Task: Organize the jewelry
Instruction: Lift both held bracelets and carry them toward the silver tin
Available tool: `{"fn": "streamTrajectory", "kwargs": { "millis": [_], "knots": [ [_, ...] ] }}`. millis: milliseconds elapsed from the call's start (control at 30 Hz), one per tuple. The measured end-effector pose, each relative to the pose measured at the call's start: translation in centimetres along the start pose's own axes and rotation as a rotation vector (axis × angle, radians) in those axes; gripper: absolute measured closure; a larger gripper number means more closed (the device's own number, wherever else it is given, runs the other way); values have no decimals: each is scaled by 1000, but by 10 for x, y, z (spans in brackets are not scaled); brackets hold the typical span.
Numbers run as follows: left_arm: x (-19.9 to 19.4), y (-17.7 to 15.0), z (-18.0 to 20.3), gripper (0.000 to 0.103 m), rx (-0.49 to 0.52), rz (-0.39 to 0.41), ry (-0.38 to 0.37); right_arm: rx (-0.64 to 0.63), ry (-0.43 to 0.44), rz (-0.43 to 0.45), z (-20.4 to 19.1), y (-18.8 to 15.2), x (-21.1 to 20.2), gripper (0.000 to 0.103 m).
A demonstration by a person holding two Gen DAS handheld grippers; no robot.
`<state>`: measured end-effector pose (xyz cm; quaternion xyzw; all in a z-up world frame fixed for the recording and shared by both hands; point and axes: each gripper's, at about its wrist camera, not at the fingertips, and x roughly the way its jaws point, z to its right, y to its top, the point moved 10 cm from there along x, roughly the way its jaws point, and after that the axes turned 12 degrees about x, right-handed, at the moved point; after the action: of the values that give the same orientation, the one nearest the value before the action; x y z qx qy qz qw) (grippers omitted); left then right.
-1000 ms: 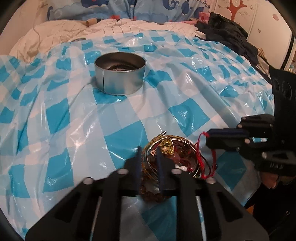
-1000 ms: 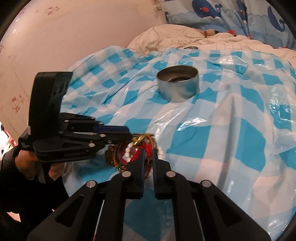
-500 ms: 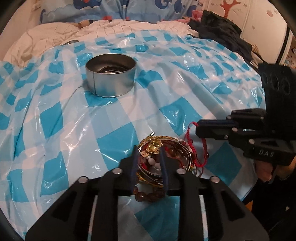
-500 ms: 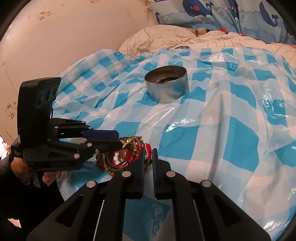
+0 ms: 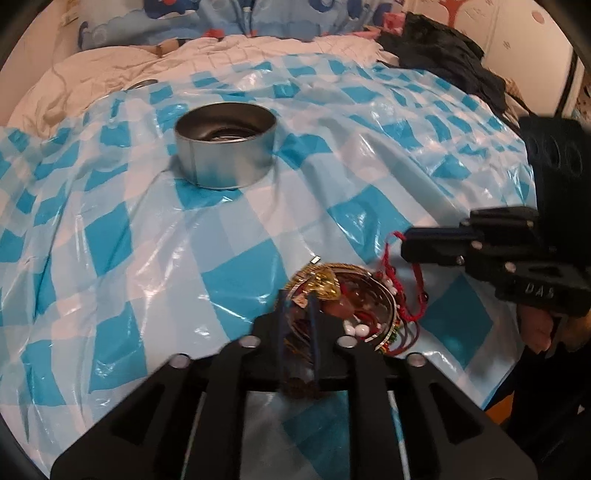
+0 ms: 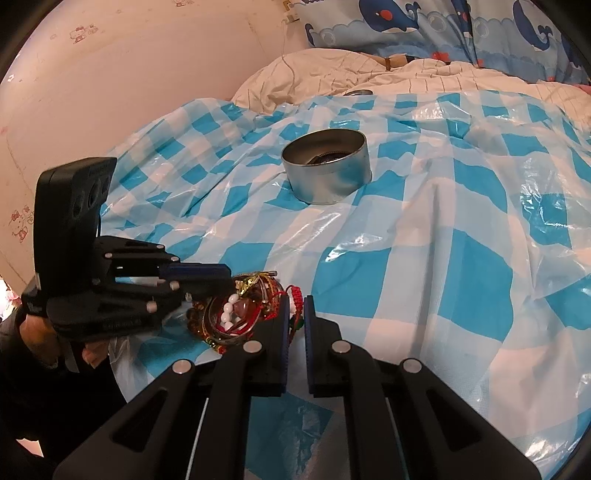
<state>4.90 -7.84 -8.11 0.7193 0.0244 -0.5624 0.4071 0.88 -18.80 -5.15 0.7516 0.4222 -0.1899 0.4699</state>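
L tongs (image 5: 298,306) sit low at near edge of the blue-checked plastic sheet (image 5: 110,236), jaws narrowed to a slim gap w/ part of the jewelry pile (image 5: 351,310) between them; bangles and dark beads show in the gap, but can't tell if fingers actually pinch anything or just straddle it. In R wrist view the L tongs (image 6: 229,282) come in from the left, tips touching the pile (image 6: 240,310) by the gold charm.

R tongs (image 6: 296,310) have jaws nearly together, small gap, w/ a red cord bracelet (image 6: 293,295) right at the tips; grip on it looks likely but not certain. From L wrist view R tongs (image 5: 406,243) reach in from the right, w/ red cord (image 5: 388,258) hanging from the tip.

Pile = gold bangles, white beads, red threads, brownish stones, tangled, lying on sheet at near edge between both tongs. Round metal tin (image 5: 226,144) stands upright further back on sheet, well apart from pile, something dark inside. Whale-print pillow (image 6: 443,29) and white quilt (image 6: 332,74) behind; dark clothes (image 5: 450,70) far right.
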Motion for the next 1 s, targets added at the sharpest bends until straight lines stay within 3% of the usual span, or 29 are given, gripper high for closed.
{"fn": "streamTrajectory", "kwargs": {
  "millis": [133,233,333,400,467,700,1000],
  "knots": [
    [5,-4,0,79,-7,-31,-5,7,-8,-13,2,-1,3,95],
    [6,-5,0,79,-12,-25,-10,17,-25,-32,7,-4,8,95],
    [4,-4,4,84,17,-18,-3,22,-32,-42,10,-6,10,95],
    [1,-1,4,97,36,-8,15,20,-35,-44,10,-6,10,95],
    [-3,3,3,100,40,2,19,22,-35,-46,10,-7,11,95],
    [-18,11,-9,100,-54,59,-54,24,-35,-45,11,-7,10,95],
    [-18,10,-27,100,-81,52,11,34,-29,17,11,5,-1,95]
  ]
}}
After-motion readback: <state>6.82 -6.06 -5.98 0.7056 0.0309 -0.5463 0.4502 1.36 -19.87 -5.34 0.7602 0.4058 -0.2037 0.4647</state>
